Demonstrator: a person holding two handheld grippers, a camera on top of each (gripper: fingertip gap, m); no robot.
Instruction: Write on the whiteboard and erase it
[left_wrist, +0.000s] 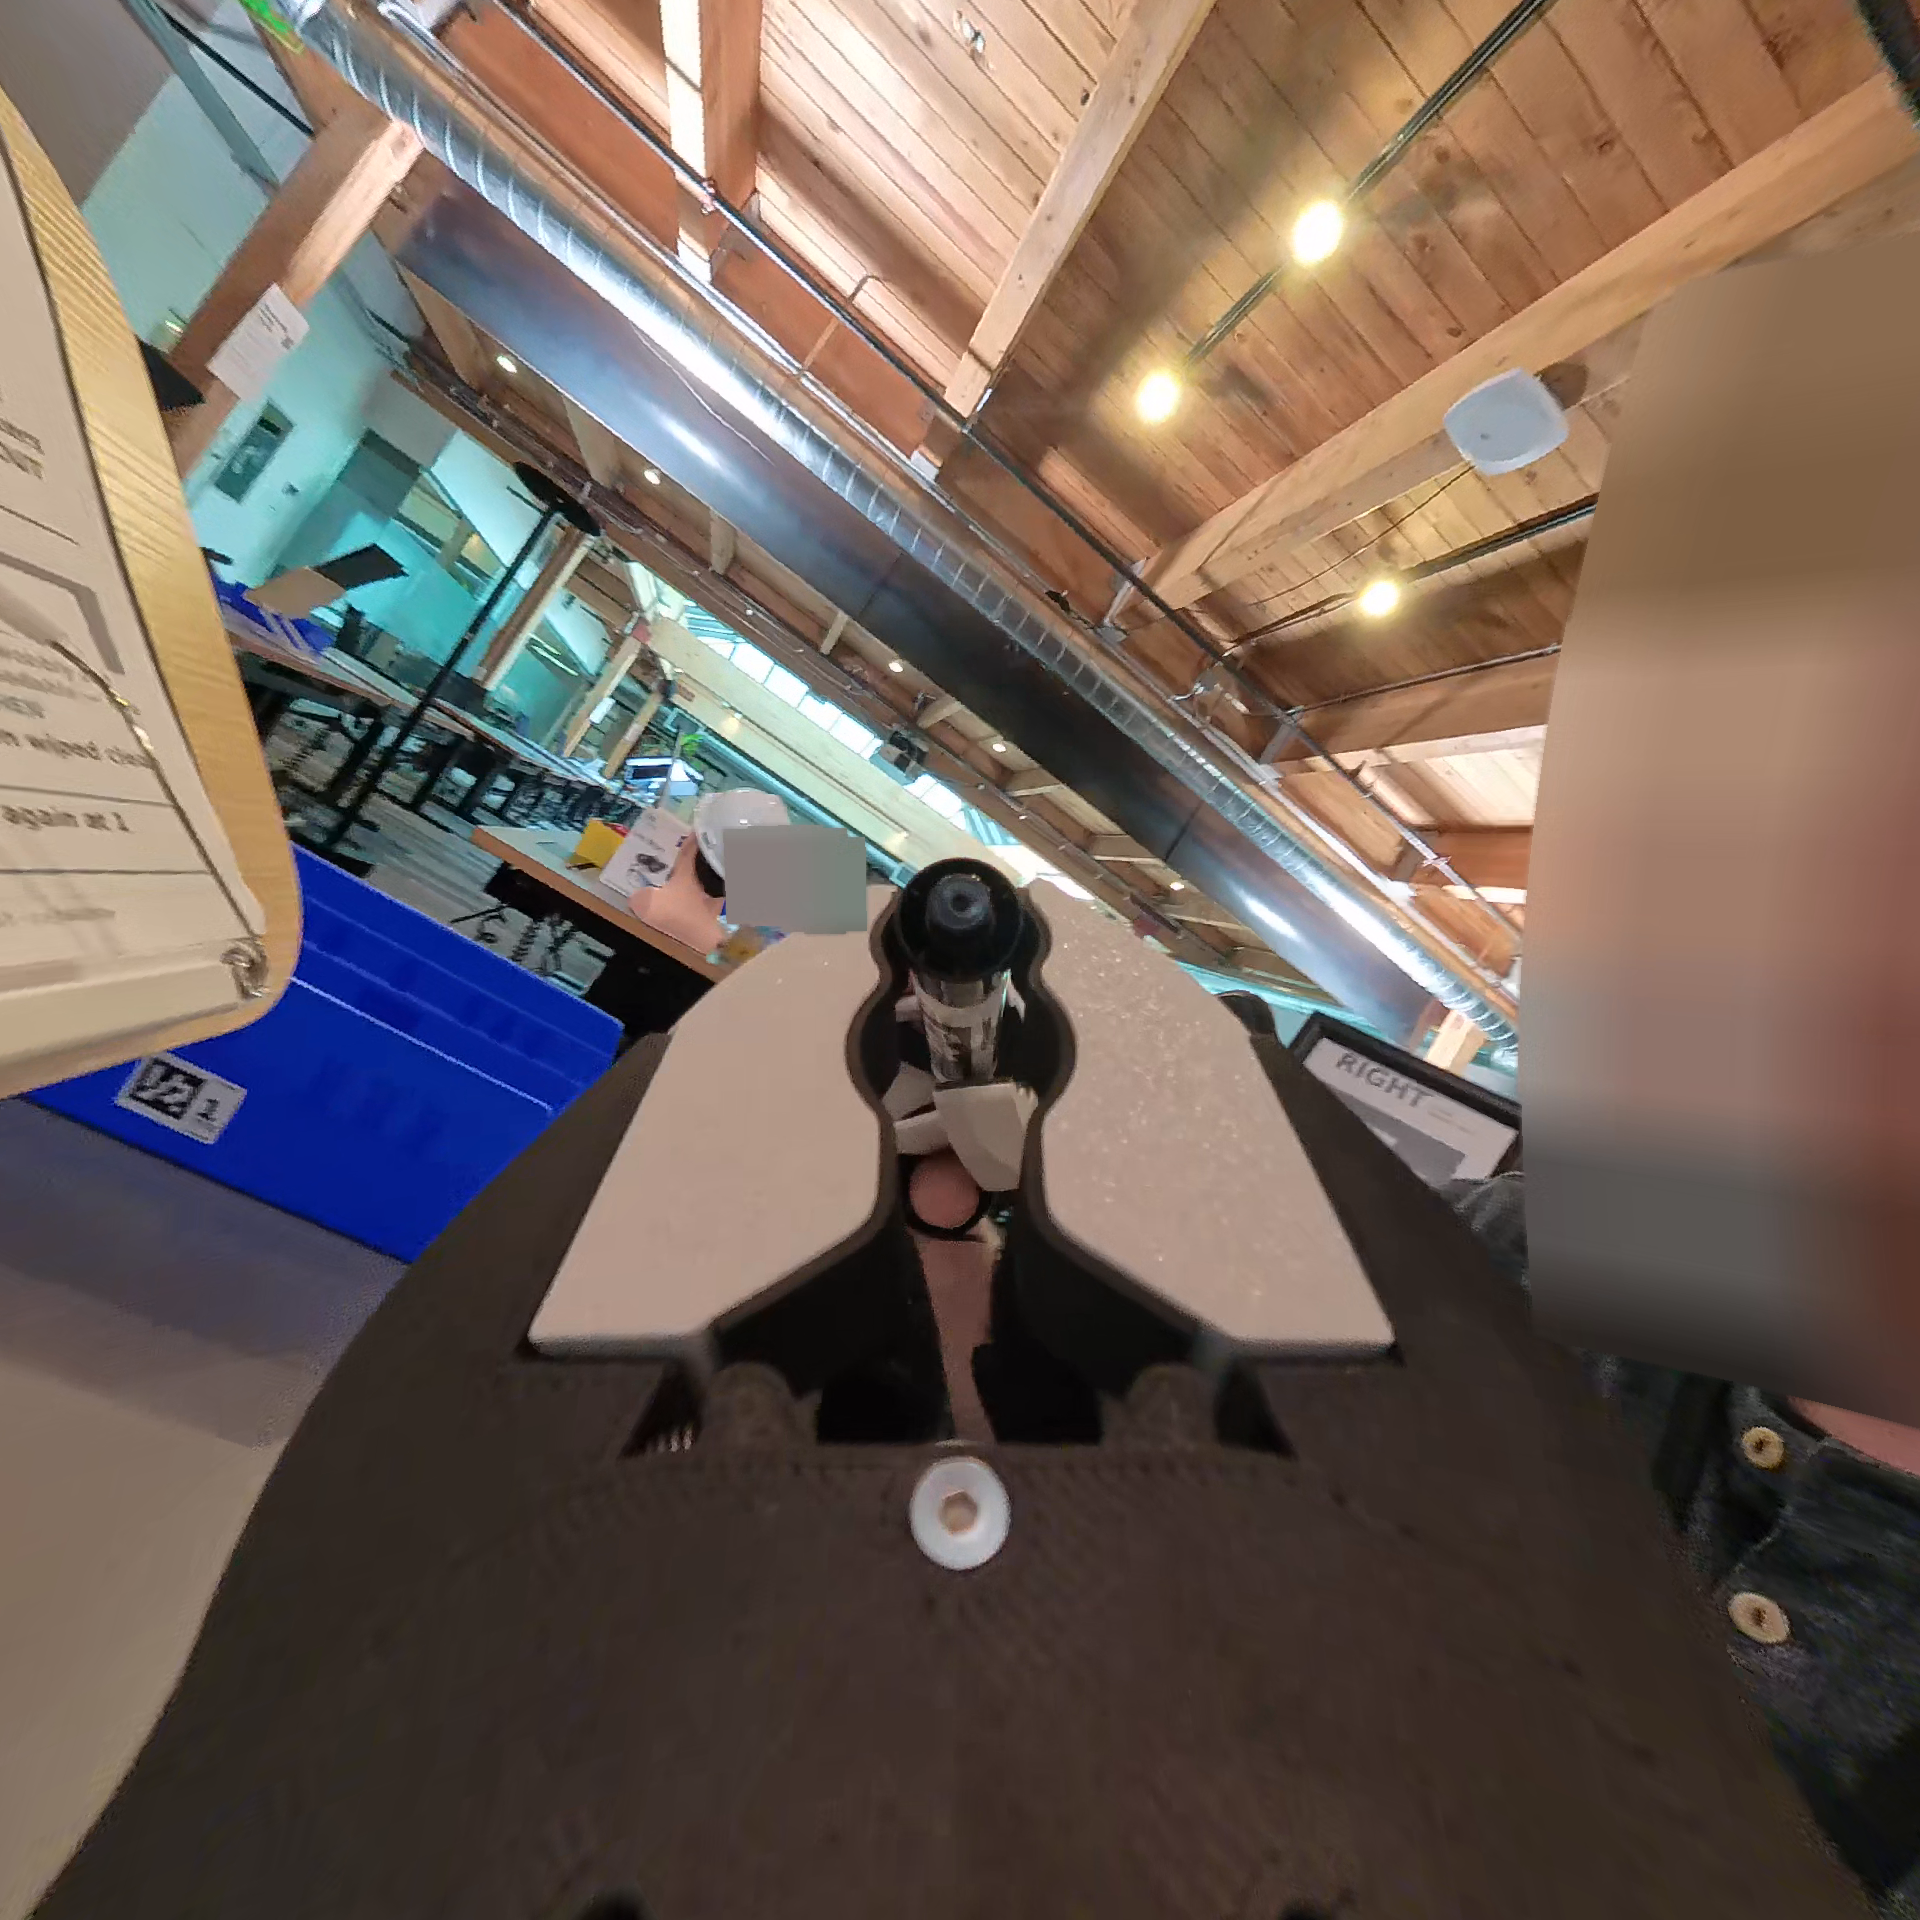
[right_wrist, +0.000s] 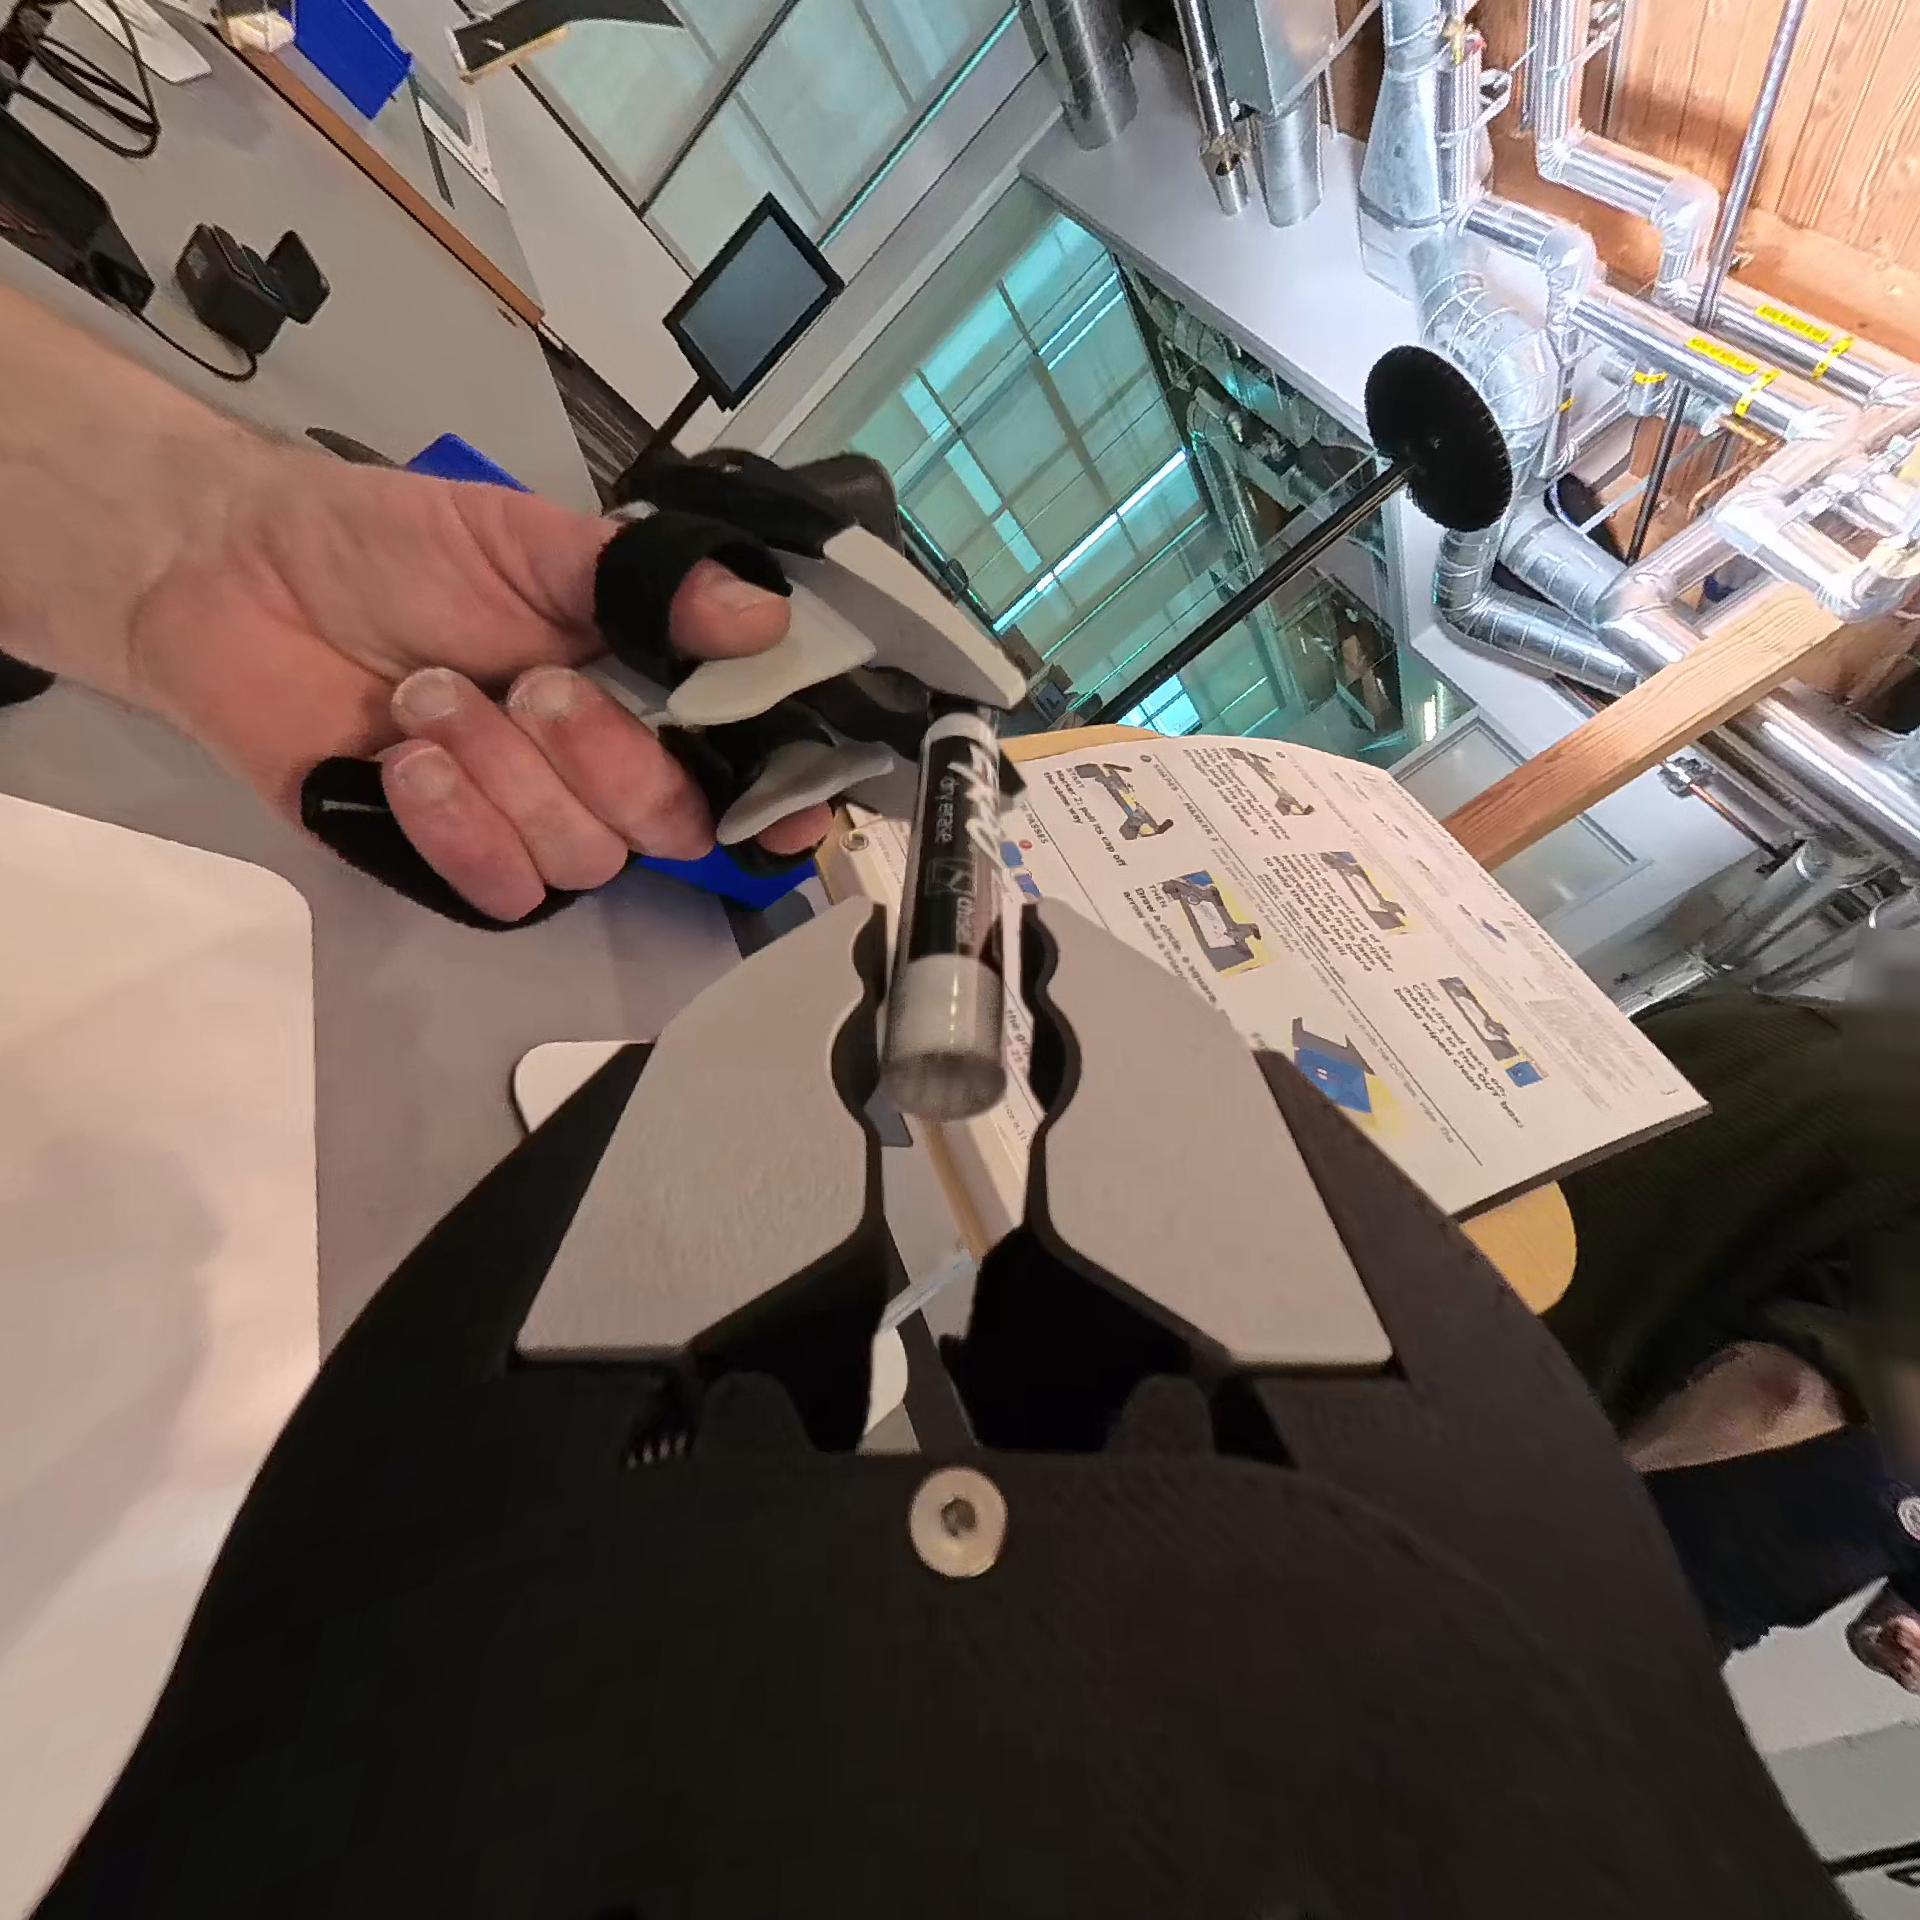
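Note:
A black dry-erase marker (right_wrist: 951, 862) hangs in the air between my two grippers. In the right wrist view, my left gripper (right_wrist: 951, 698), held by a hand (right_wrist: 364, 644), is shut on the marker's upper cap end. The marker's barrel passes between the fingers of my right gripper (right_wrist: 951, 940), with narrow dark gaps on both sides, and its grey rear end points at the camera. In the left wrist view, my left gripper (left_wrist: 961, 920) points upward and clamps the black cap (left_wrist: 961, 906). A white board (right_wrist: 156, 1091) lies on the grey table at the left.
A printed instruction sheet on a wooden board (right_wrist: 1351, 935) stands just behind the marker and also shows in the left wrist view (left_wrist: 104, 623). A blue bin (left_wrist: 395, 1091) sits on the table. A person's dark shirt (left_wrist: 1818, 1558) is close on the right. The tips of one gripper are about 5 cm away from the tips of the other.

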